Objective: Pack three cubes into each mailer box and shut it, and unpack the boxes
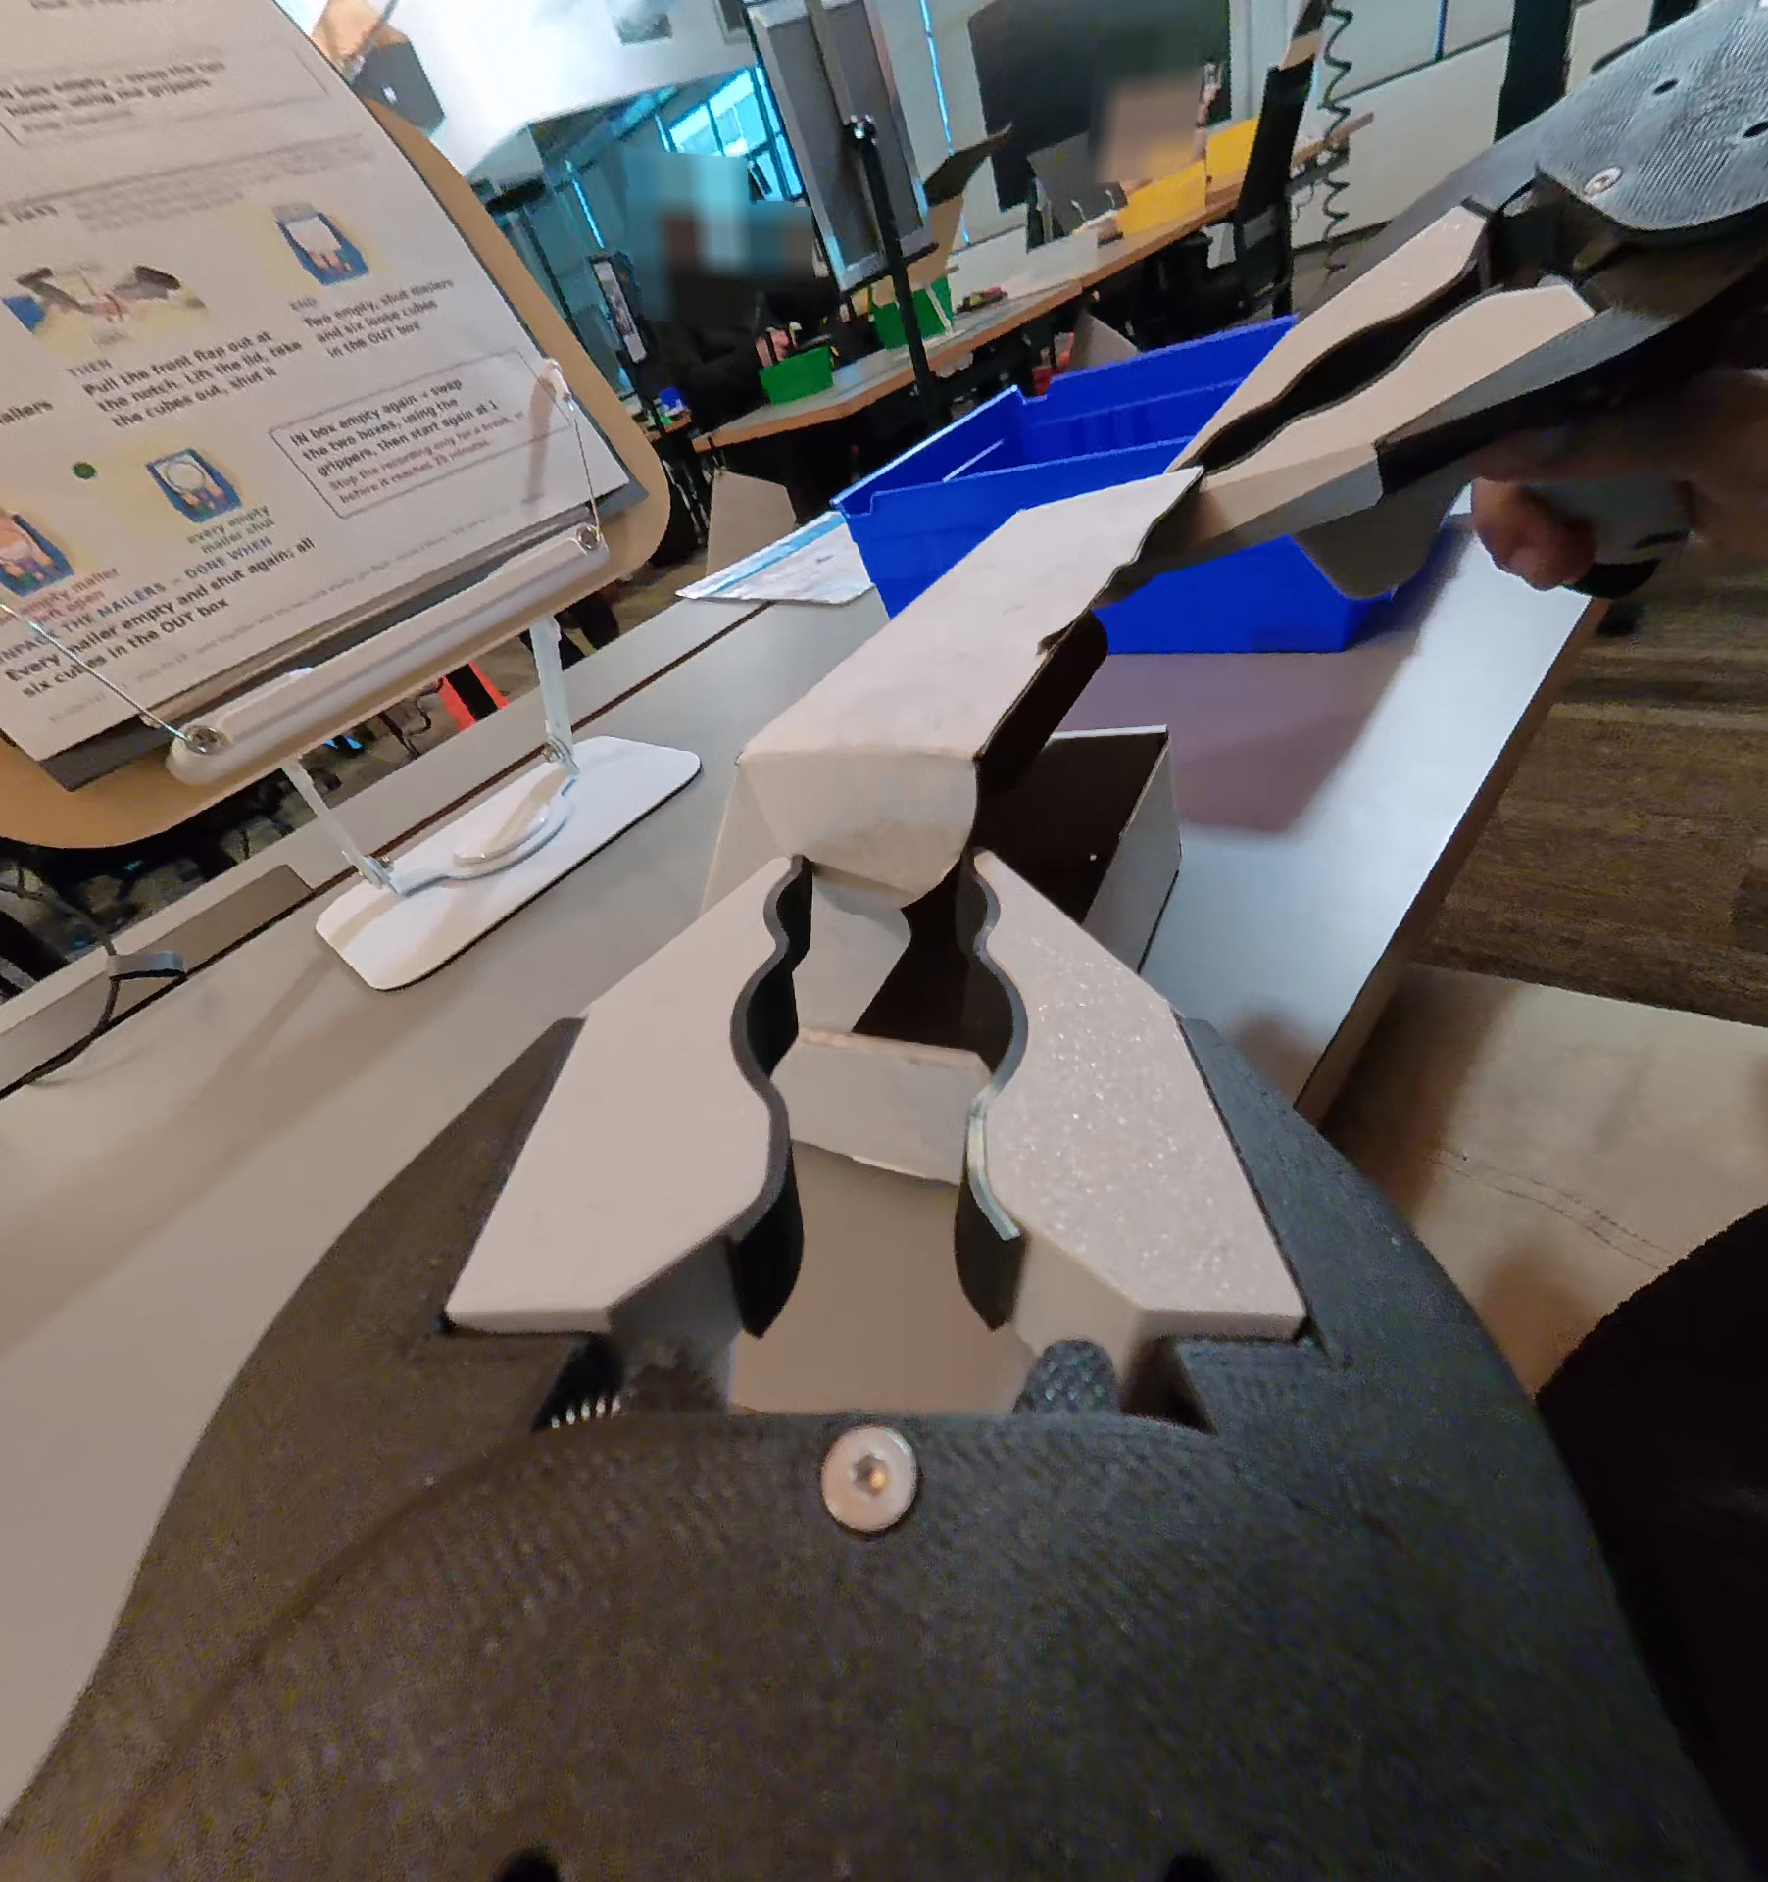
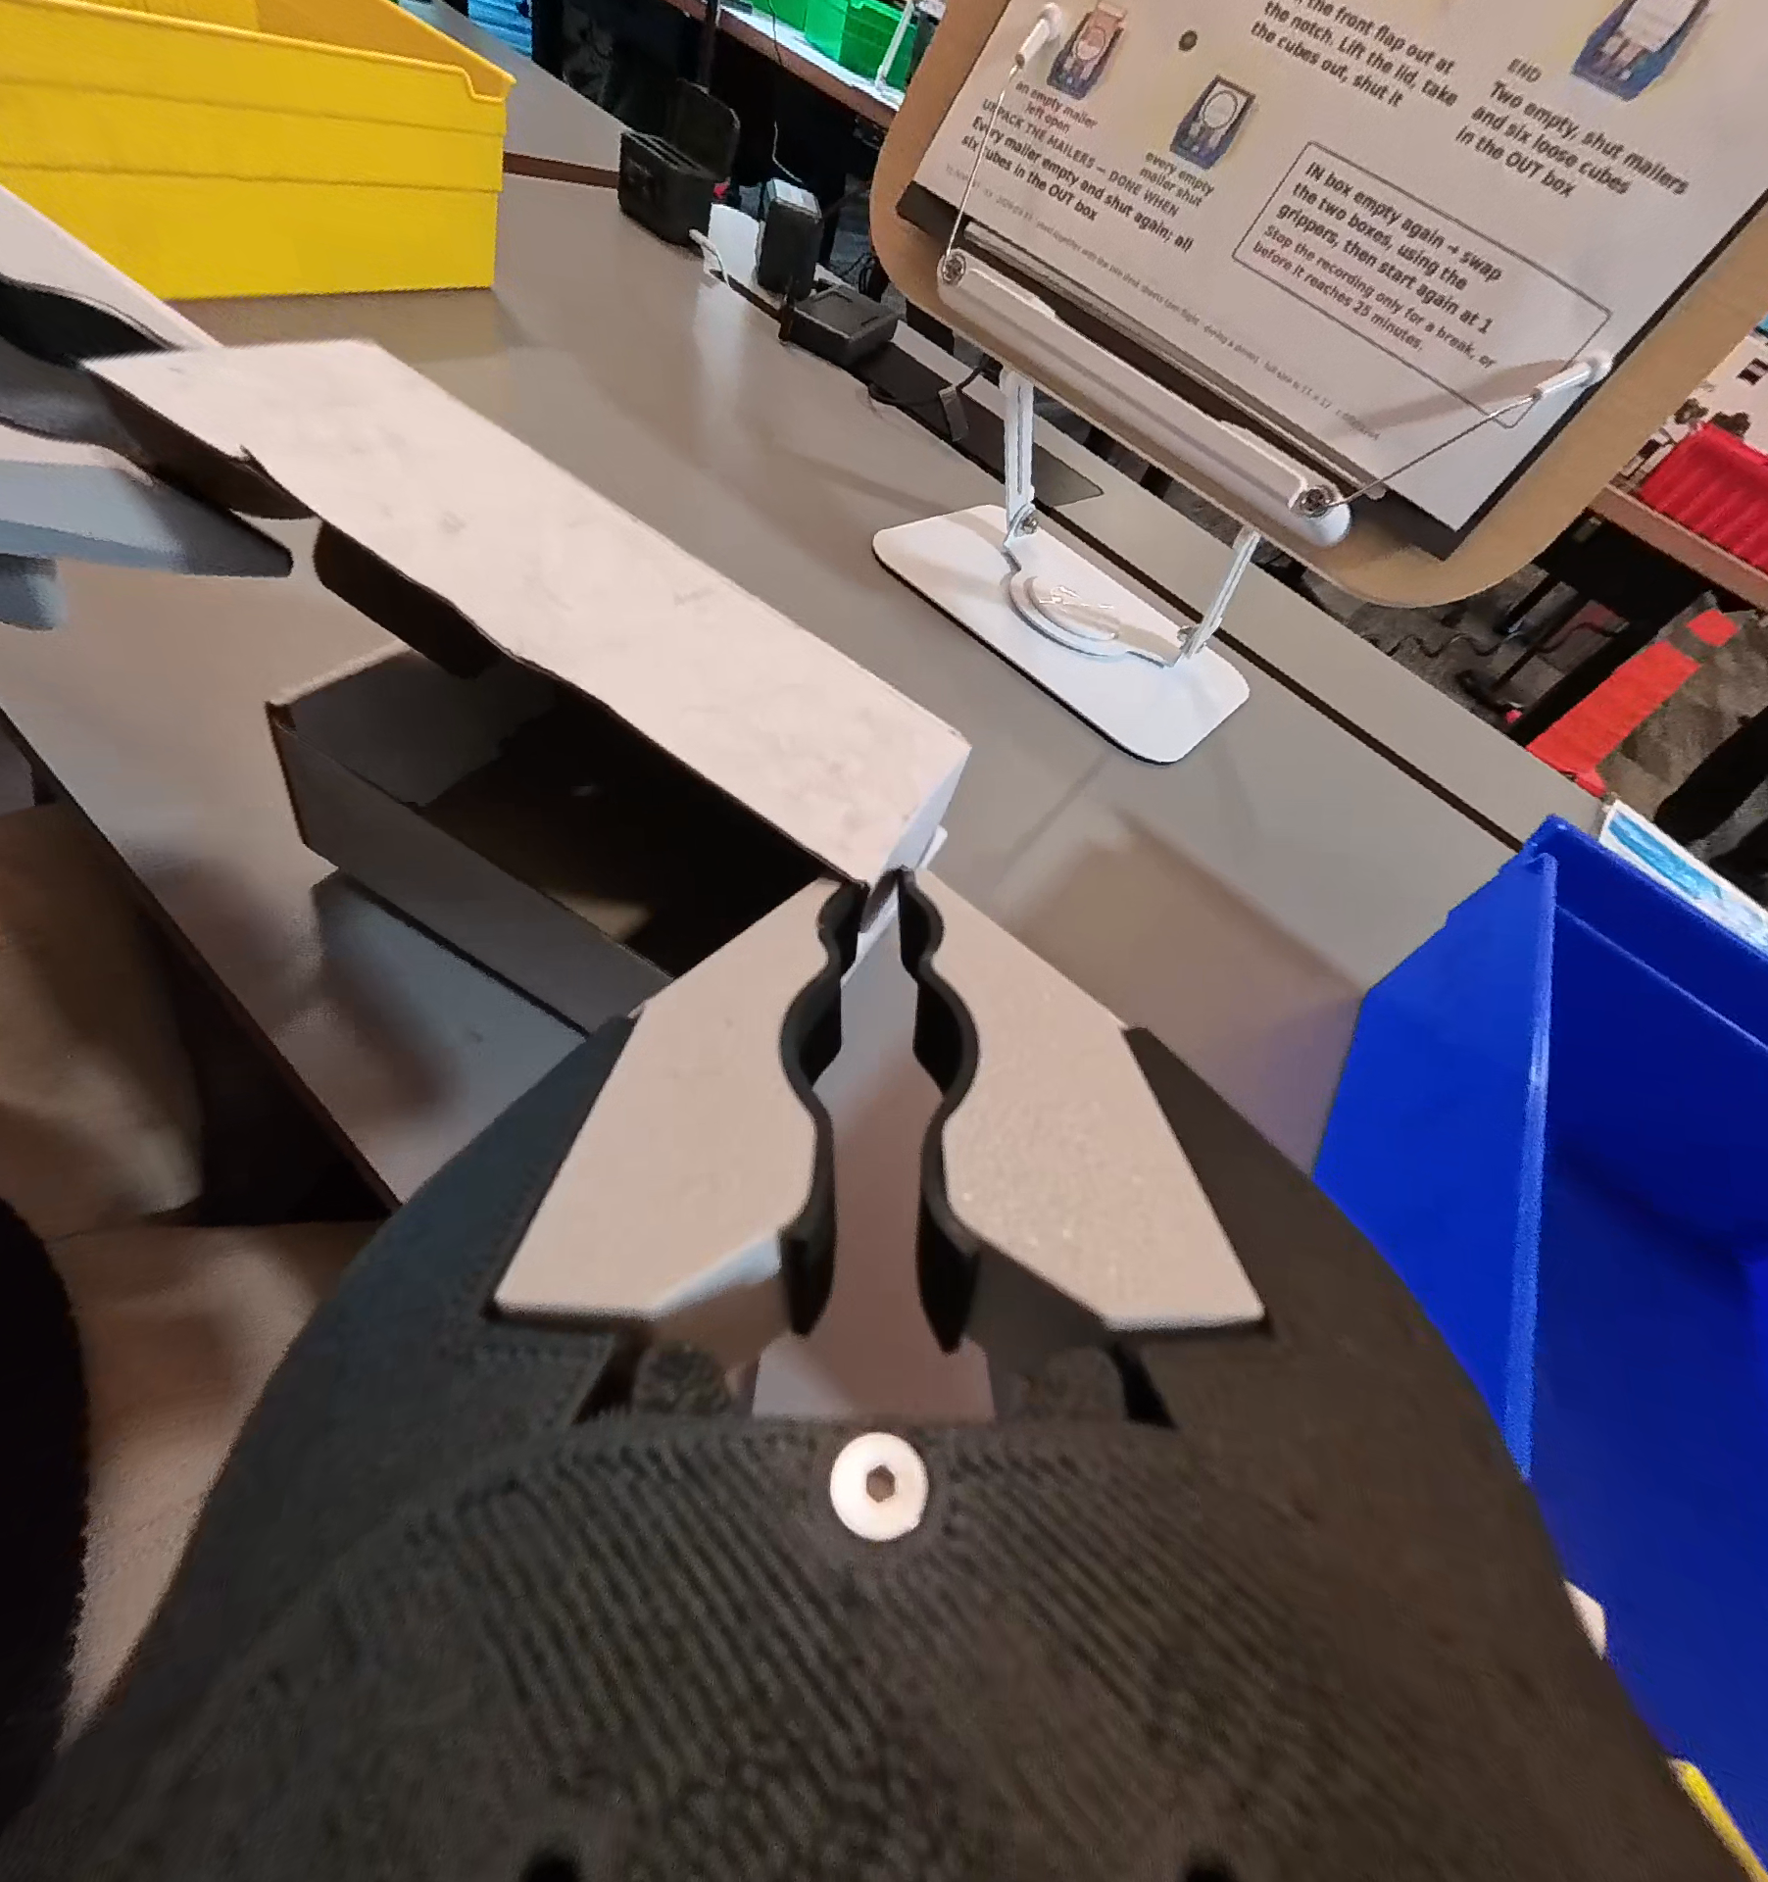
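A white mailer box with a black inside [image 2: 401, 805] sits on the grey table near its front edge. Its lid [image 2: 605, 601] is raised and tilted over the base. My right gripper [image 2: 880, 891] is shut on one corner of the lid; it also shows at the top right of the left wrist view [image 1: 1190, 489]. My left gripper [image 1: 885, 886] is closed on the folded side flap [image 1: 860, 815] at the lid's other end. The part of the box's inside that shows [image 1: 1084, 805] is dark and holds nothing I can see. No cubes are in view.
A blue bin [image 2: 1623, 1222] stands at the table's right end, just right of the box, and shows behind the box in the left wrist view [image 1: 1012, 509]. A yellow bin [image 2: 228, 153] is at the far left. An instruction sheet on a white stand [image 1: 249, 407] stands behind. Black chargers [image 2: 676, 173] lie farther back. The left gripper's tips are roughly 15 centimeters from the right gripper's.
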A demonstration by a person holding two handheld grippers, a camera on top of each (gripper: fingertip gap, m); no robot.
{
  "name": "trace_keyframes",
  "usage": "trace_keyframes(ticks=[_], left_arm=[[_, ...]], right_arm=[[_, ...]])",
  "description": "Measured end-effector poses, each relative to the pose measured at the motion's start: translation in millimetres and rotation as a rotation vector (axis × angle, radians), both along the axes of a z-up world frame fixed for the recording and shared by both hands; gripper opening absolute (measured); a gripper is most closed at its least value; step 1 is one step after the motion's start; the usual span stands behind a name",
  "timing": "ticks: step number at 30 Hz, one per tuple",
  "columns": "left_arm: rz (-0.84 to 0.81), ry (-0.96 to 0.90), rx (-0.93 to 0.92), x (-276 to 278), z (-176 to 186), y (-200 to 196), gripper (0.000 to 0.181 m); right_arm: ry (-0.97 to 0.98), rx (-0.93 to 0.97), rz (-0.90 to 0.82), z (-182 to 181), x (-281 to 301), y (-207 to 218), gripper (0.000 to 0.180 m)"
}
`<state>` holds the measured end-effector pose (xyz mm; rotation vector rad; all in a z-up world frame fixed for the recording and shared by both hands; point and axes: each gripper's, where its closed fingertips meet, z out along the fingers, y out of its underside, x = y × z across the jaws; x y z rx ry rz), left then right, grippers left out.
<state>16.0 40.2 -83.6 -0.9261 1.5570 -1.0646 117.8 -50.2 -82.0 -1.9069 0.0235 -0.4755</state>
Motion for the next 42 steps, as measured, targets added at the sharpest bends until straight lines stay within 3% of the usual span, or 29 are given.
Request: trace_keyframes(ticks=[18,28,32,37,42], left_arm=[[-0.020,-0.126,0.090,-19.3,16.3,-21.6,0.025],[0.002,0.052,0.017,-13.1,-6.0,-9.9,0.006],[0.051,0.036,0.049,-10.9,-6.4,-4.3,0.005],[0.101,0.005,0.039,-8.8,-3.9,4.4,0.029],[0.016,0.013,0.086,-12.0,-7.5,-10.9,0.026]], right_arm=[[-0.013,-0.019,-0.063,-1.8,9.4,-4.4,0.002],[-0.011,-0.056,0.053,-5.7,-11.1,0.6,0.005],[0.010,-0.075,0.052,-7.6,-10.0,-2.5,0.006],[-0.015,-0.076,0.024,-9.0,-7.2,-0.6,0.006],[-0.041,-0.078,-0.045,-10.9,1.6,-0.6,0.003]])
